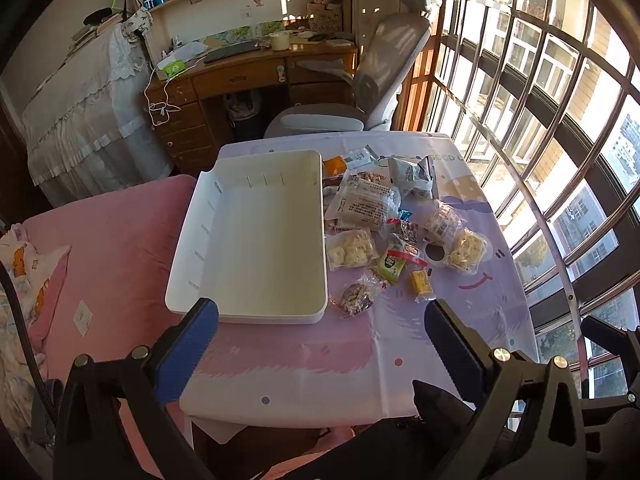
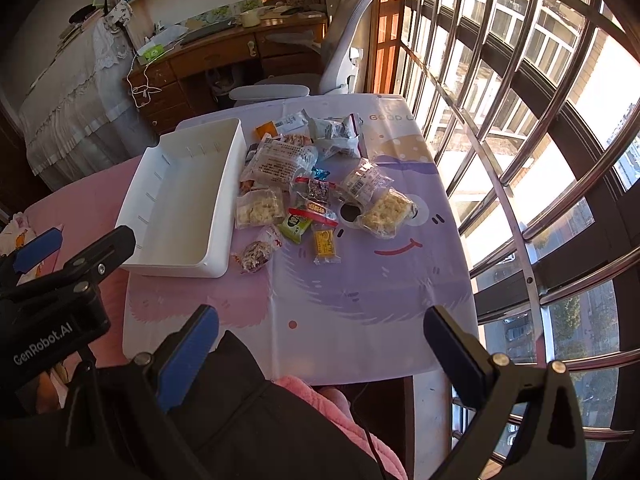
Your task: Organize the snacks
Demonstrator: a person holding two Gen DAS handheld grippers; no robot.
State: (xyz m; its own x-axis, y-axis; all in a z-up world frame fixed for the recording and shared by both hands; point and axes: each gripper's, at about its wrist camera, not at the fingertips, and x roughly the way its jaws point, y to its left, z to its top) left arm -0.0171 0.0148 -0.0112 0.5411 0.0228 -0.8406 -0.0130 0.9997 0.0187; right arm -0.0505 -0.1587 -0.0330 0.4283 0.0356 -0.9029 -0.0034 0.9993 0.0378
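Observation:
A white empty tray [image 1: 260,312] [image 2: 160,184] lies on the left of a small table with a pastel cloth [image 1: 320,352] [image 2: 360,288]. Several wrapped snacks lie in a pile to its right: a large clear pack [image 1: 362,202] [image 2: 276,164], a pale cracker pack [image 1: 350,252] [image 2: 258,210], a yellow bar [image 1: 421,282] [image 2: 325,245], a dark nut cluster [image 1: 356,298] [image 2: 254,256]. My left gripper [image 1: 320,316] is open and empty above the table's near edge. My right gripper [image 2: 320,320] is open and empty, also near the front edge.
A pink bed [image 1: 100,240] adjoins the table's left side. A grey office chair [image 1: 360,92] and a wooden desk [image 1: 248,76] stand behind the table. Barred windows [image 1: 540,120] run along the right. The left gripper's body [image 2: 60,292] shows at the right view's left edge.

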